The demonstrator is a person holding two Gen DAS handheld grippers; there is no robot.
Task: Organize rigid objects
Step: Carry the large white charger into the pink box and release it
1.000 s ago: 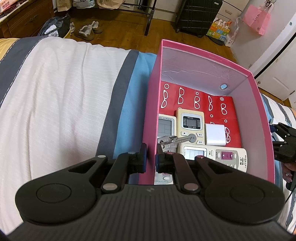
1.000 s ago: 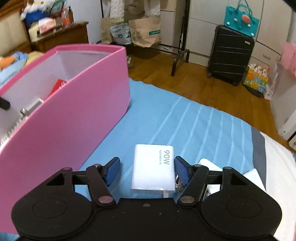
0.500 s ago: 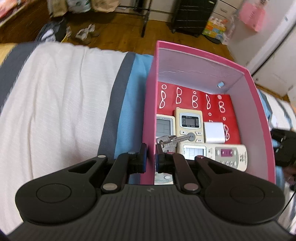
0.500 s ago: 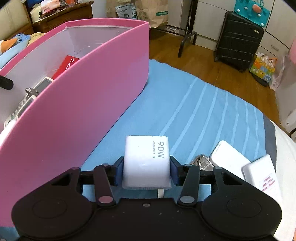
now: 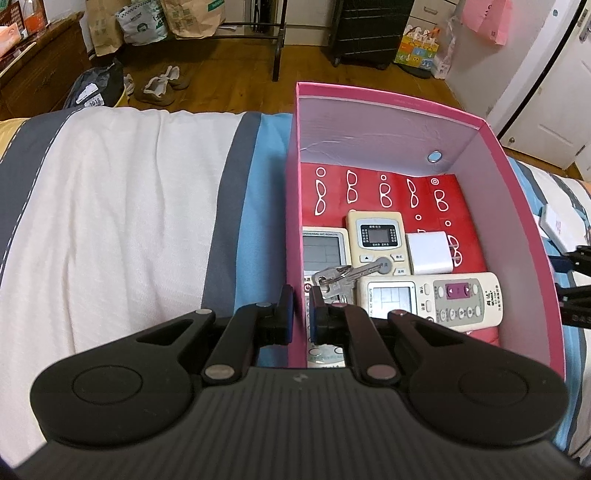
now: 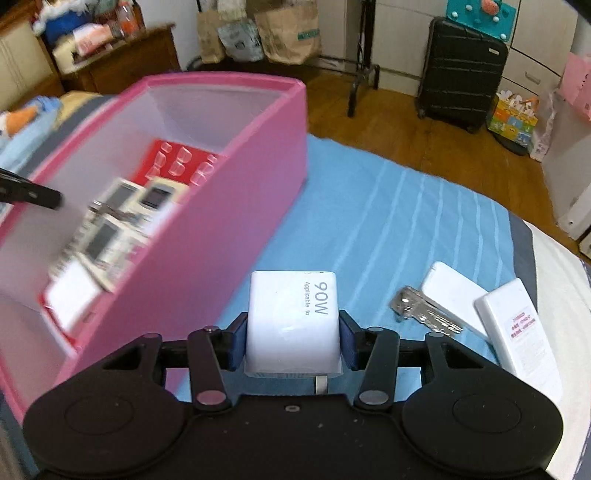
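Bed: your charger just lifted off it.
Right jaws: clamping charger.
Left jaws: pinching box wall.
Next: drop it in.

Black suitcase on wooden floor — paper bags, shoes nearby

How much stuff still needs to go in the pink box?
Done: three remotes, keys and a small white cube lie in the pink cardboard box. In hand: the right gripper clamps a white 90W charger. Left: two flat white packs and a silver piece on the blue bedspread.
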